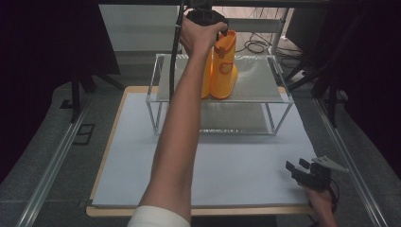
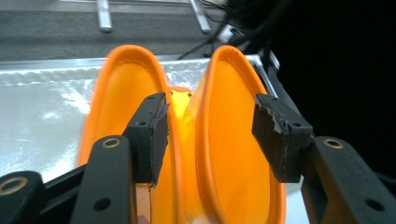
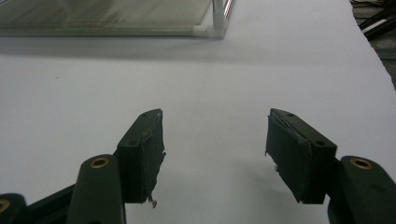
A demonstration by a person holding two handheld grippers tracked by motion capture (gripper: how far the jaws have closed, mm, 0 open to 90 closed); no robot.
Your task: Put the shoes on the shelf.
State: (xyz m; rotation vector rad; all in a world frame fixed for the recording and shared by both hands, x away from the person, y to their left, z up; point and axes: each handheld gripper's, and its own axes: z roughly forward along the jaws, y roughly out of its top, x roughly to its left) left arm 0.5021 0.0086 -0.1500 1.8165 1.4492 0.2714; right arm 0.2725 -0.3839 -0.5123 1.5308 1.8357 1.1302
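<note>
Two orange rubber boots (image 1: 223,66) stand upright side by side on the top plate of a metal-framed rack (image 1: 257,82). My left gripper (image 2: 210,135) is above their tops and open. One of its fingers (image 2: 152,135) is inside the left boot's opening (image 2: 121,93); the other is outside the right boot's rim (image 2: 229,121). Both boots' adjoining walls lie between the jaws, which have not closed on them. My right gripper (image 1: 298,168) rests low over the white mat (image 1: 213,165) at the front right, open (image 3: 215,154) with nothing between its fingers.
The rack has a lower shelf (image 1: 236,118) and thin corner posts (image 3: 218,18). The mat lies on a wooden board (image 1: 108,156). Metal rails (image 1: 52,165) run along both sides. Cables (image 1: 257,46) lie on the floor behind the rack.
</note>
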